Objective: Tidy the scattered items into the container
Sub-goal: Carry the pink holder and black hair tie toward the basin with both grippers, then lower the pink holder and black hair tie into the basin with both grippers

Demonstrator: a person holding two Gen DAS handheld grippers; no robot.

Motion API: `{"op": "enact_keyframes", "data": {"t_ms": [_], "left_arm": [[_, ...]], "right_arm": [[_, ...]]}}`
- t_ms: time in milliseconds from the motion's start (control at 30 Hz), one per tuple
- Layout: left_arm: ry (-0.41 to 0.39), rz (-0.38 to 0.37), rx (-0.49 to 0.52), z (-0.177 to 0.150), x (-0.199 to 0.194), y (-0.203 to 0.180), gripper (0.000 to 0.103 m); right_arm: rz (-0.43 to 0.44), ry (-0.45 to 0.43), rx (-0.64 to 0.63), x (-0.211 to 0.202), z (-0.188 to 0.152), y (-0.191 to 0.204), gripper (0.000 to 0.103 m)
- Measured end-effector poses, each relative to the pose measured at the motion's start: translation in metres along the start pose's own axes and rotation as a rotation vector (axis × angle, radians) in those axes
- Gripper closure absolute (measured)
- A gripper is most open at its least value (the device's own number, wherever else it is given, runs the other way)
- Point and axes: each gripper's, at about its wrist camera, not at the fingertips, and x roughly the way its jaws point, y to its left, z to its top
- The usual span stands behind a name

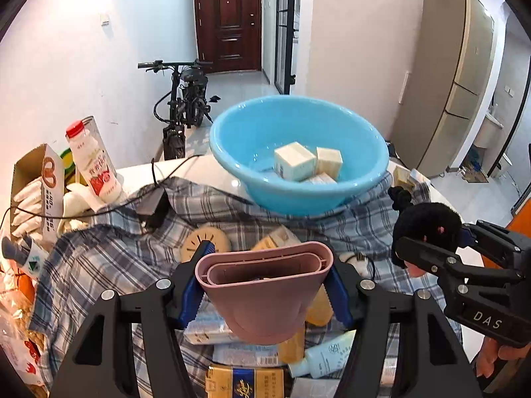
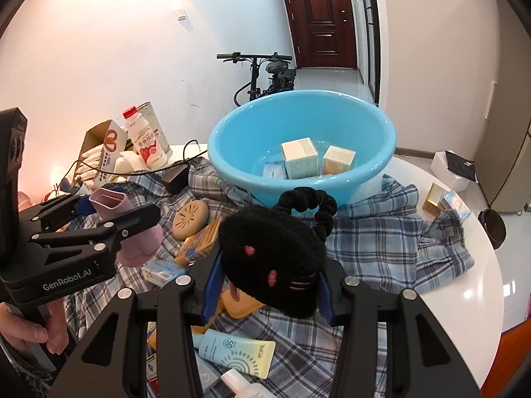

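Note:
A blue plastic basin stands on a plaid cloth at the table's far side, with a few cream boxes inside. My left gripper is shut on a pink holder, lifted above the cloth short of the basin. My right gripper is shut on a black plush toy with pink stitching and a looped cord, also held in the air before the basin.
The plaid cloth carries a round beige disc, packets, sunscreen tubes and a gold box. A milk bottle, an open carton and a charger lie at the left. Small boxes sit at the right.

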Motion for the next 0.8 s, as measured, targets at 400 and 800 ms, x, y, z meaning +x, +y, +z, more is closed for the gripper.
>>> {"op": "enact_keyframes", "data": {"t_ms": [400, 800], "left_arm": [[-0.002, 0.009, 0.038, 0.020, 0.012, -0.009, 0.038], [0.006, 0.007, 0.057, 0.038, 0.028, -0.010, 0.038]], "right_arm": [[-0.021, -0.003, 0.017, 0.008, 0.015, -0.010, 0.057], [-0.026, 0.017, 0.016, 0.027, 0.032, -0.016, 0.057]]}}
